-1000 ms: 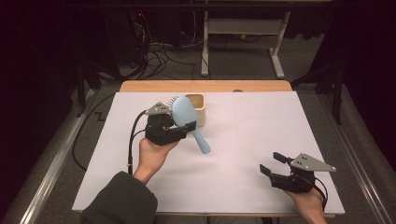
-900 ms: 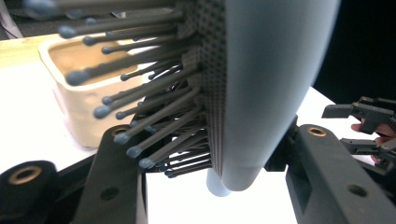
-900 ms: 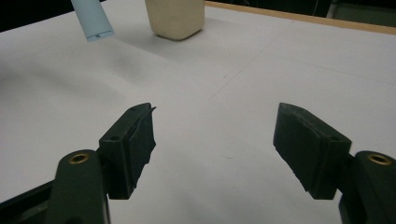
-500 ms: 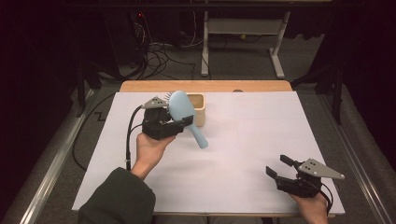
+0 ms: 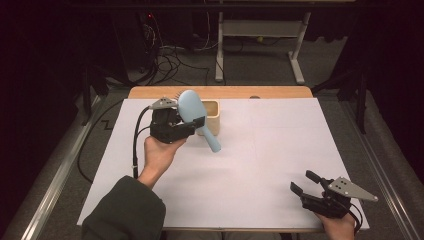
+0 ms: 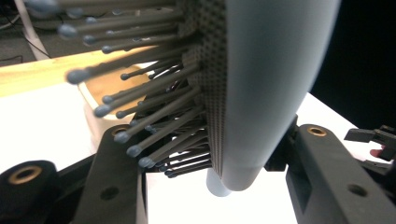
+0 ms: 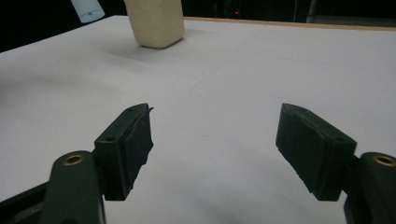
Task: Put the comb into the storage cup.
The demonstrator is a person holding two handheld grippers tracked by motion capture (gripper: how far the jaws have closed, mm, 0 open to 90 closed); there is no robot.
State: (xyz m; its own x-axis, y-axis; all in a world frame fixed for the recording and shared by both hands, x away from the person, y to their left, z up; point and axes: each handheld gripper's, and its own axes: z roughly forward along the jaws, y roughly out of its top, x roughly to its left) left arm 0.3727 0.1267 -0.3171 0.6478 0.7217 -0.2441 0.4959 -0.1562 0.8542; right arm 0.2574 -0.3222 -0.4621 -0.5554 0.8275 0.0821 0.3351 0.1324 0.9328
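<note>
Two black jaws of our left claw (image 5: 187, 125) are clamped on the pale blue oval plastic hairbrush (image 5: 192, 110), held up left of centre in the high view just beside the cream open-topped wooden box (image 5: 214, 116), handle slanting down toward the white-covered bench (image 5: 280, 150). We judge the smooth rounded head could twist or slip in that hold, and the trailing handle could knock the box over. Our right claw (image 5: 304, 182), jaws apart and empty, hovers at the lower right, too far to help.
</note>
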